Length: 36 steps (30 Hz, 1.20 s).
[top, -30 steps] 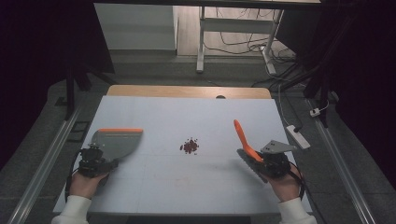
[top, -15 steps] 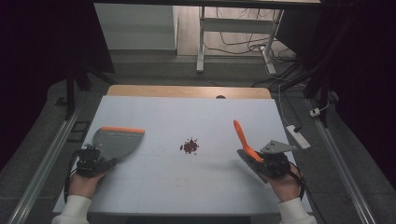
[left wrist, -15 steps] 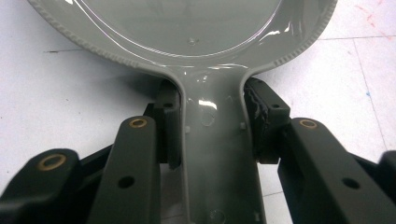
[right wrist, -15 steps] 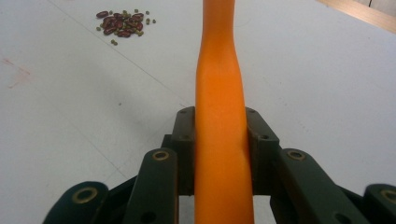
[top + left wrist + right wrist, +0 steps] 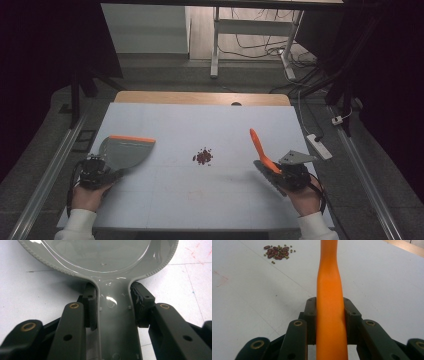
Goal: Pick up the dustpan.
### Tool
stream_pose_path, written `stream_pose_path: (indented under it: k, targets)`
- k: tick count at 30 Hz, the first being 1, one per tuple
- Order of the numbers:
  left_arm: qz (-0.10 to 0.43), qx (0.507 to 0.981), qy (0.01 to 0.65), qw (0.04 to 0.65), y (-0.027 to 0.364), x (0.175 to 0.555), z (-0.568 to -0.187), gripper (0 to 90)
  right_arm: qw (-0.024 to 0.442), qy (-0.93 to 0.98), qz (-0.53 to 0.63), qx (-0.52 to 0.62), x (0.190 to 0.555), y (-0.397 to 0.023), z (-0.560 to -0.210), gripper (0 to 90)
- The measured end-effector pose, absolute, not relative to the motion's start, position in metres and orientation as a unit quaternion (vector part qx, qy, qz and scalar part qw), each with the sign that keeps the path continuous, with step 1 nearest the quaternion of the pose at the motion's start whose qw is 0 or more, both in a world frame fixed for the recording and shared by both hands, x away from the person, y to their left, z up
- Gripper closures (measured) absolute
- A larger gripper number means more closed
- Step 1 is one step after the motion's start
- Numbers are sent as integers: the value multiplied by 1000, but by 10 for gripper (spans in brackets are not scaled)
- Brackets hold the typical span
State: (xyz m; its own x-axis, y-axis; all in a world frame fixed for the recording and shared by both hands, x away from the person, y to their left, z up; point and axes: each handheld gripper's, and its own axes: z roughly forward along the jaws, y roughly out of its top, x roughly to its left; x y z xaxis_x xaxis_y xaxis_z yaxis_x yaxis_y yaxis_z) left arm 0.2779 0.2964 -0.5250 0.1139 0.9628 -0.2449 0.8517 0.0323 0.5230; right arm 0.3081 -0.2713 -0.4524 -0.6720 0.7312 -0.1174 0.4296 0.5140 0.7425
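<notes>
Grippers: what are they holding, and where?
Left gripper clamps the grey dustpan by its handle; right gripper clamps the orange brush by its handle.

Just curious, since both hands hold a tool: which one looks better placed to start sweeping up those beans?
Probably the right. Its gripper grips the orange brush, which points toward the beans. The left gripper holds the grey dustpan, which only needs to wait.

No readable text, label or number anywhere.
</notes>
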Motion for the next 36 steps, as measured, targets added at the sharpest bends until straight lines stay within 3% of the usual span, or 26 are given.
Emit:
stream_pose_path:
  k: [18, 36]
  targets:
    - [117, 697, 629, 323, 303, 274, -520, 624, 215, 843, 354, 344, 308, -272, -452, 696]
    - [112, 701, 581, 398, 316, 276, -515, 624, 221, 841, 356, 342, 309, -271, -452, 696]
